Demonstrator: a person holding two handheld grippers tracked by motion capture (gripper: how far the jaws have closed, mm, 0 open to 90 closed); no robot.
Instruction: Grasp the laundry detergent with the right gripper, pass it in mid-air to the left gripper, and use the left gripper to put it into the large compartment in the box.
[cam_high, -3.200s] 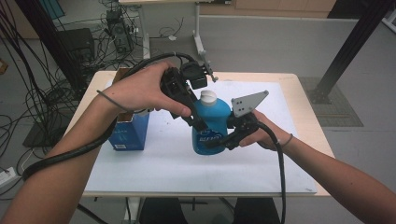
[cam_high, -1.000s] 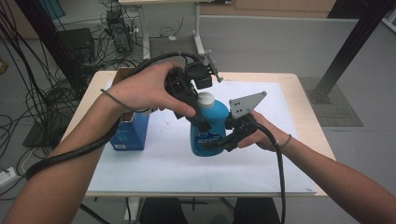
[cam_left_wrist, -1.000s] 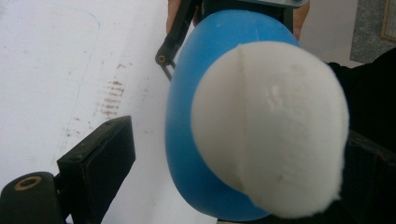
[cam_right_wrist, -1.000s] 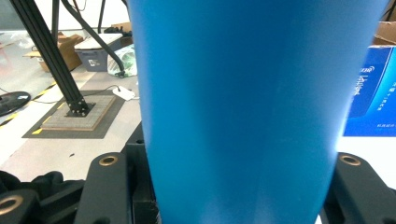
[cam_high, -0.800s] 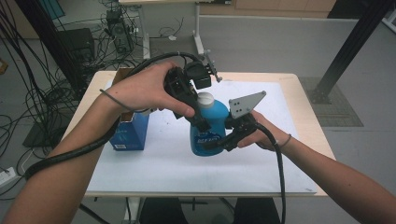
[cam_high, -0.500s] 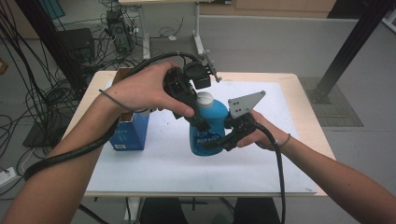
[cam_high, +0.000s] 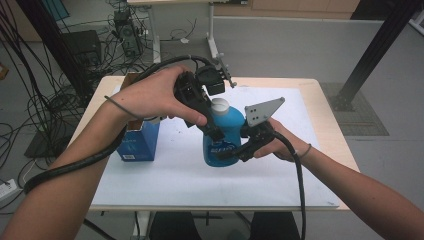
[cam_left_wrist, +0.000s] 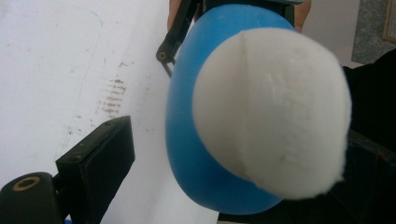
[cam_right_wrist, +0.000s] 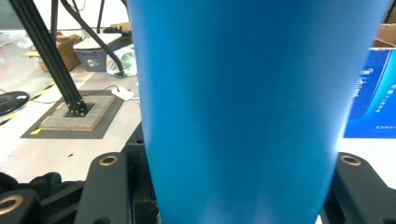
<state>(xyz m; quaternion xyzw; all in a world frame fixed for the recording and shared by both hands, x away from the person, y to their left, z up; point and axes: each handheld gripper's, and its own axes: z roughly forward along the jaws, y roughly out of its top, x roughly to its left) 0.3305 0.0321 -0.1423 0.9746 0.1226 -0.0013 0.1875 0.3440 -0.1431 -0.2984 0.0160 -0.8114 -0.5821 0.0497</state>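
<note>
I see one blue bottle (cam_high: 225, 137) with one white cap (cam_high: 220, 105), standing upright near the middle of the white mat (cam_high: 200, 180) that covers most of the table (cam_high: 327, 125). It bears a label with white lettering low on its front.

My right gripper (cam_high: 235, 152) comes in from the bottom right and has the bottle by its lower body. In the right gripper view the blue wall (cam_right_wrist: 243, 112) sits between the two black jaws, one on each side and pressed close against it, so I read them as closed on the bottle. The grey three-cornered plate (cam_high: 262, 111) on top of this gripper stands just right of the bottle's shoulder.

My left gripper (cam_high: 212, 127) reaches over from the upper left, held in my left hand (cam_high: 155, 95). In the left gripper view the cap (cam_left_wrist: 273, 112) is very close, with one jaw standing well off to one side, clear of the bottle, and the other dark behind the cap. The jaws are spread wide and hold nothing.

One dark blue box (cam_high: 137, 142) stands on the mat to the left of the bottle, apart from it. It also shows at the edge of the right gripper view (cam_right_wrist: 371, 88).

Beyond the table I count two black stands on the floor: one (cam_high: 367, 55) at the right, one (cam_high: 60, 55) at the left among many loose cables.
</note>
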